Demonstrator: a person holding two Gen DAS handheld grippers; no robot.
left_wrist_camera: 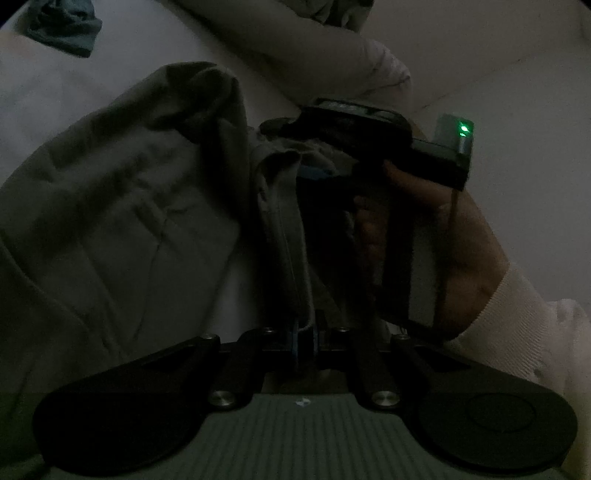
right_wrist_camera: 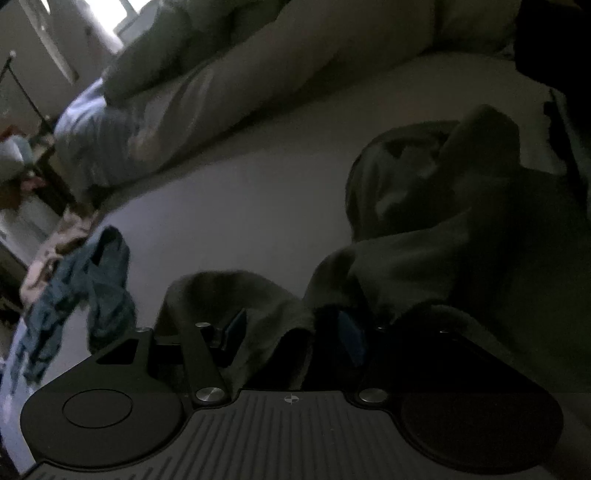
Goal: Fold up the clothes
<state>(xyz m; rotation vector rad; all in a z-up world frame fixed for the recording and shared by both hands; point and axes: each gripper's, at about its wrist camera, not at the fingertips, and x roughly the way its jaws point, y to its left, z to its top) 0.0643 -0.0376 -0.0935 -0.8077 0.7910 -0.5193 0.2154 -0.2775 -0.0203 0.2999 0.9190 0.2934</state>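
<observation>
A grey-olive garment (left_wrist_camera: 122, 206) lies rumpled on the white bed sheet (left_wrist_camera: 517, 92). My left gripper (left_wrist_camera: 305, 341) is shut on a narrow hem of it, which runs up from the jaws. Just beyond, a hand (left_wrist_camera: 424, 229) in a white sleeve holds my right gripper (left_wrist_camera: 295, 149) against the same garment. In the right wrist view the right gripper (right_wrist_camera: 293, 330) stands open, its blue pads (right_wrist_camera: 236, 328) wide apart. A fold of the garment (right_wrist_camera: 443, 258) lies between the jaws and heaps up to the right. The light is very dim.
A teal garment (left_wrist_camera: 62, 29) (right_wrist_camera: 81, 288) lies crumpled at the bed's far edge beside a pinkish cloth (right_wrist_camera: 55, 247). A bulky pale duvet or pillow (left_wrist_camera: 314, 48) (right_wrist_camera: 295, 74) runs along the back. Bare sheet (right_wrist_camera: 240, 203) lies between it and the garment.
</observation>
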